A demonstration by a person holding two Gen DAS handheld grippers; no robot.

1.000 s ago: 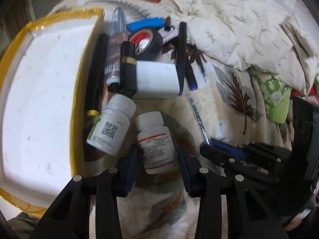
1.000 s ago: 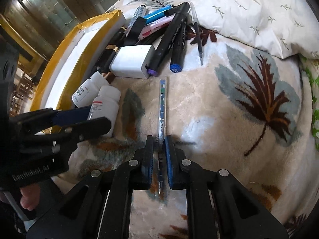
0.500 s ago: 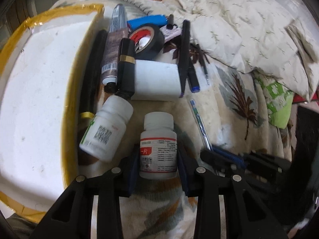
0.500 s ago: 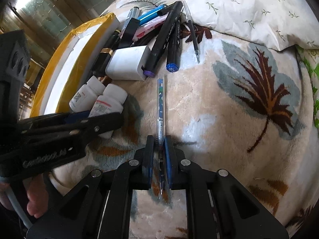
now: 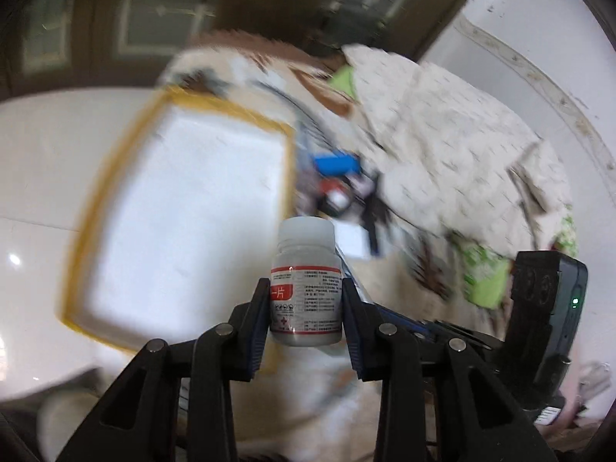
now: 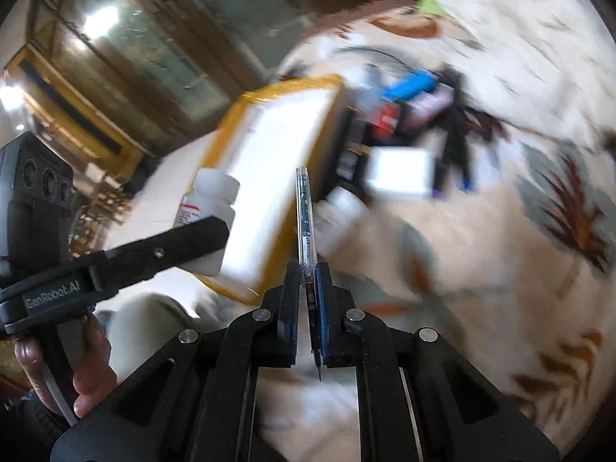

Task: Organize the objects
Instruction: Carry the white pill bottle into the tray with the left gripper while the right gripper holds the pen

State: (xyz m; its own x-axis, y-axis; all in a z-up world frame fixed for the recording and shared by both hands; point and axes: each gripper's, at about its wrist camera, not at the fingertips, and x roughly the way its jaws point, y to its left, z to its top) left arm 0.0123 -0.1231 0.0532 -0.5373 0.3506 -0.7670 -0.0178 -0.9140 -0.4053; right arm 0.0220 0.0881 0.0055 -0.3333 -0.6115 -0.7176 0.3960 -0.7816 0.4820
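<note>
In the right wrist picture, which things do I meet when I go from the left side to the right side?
Hand on the left gripper's handle → pill bottle → pen → white box → brown leaf print.

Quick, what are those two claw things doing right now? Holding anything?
Left gripper: jaws closed on the white pill bottle, lifted off the blanket.
Right gripper: jaws closed on the clear pen, also lifted.

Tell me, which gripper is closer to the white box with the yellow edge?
Left. The left gripper, holding the pill bottle, hangs over the box; the right gripper sits beside it.
</note>
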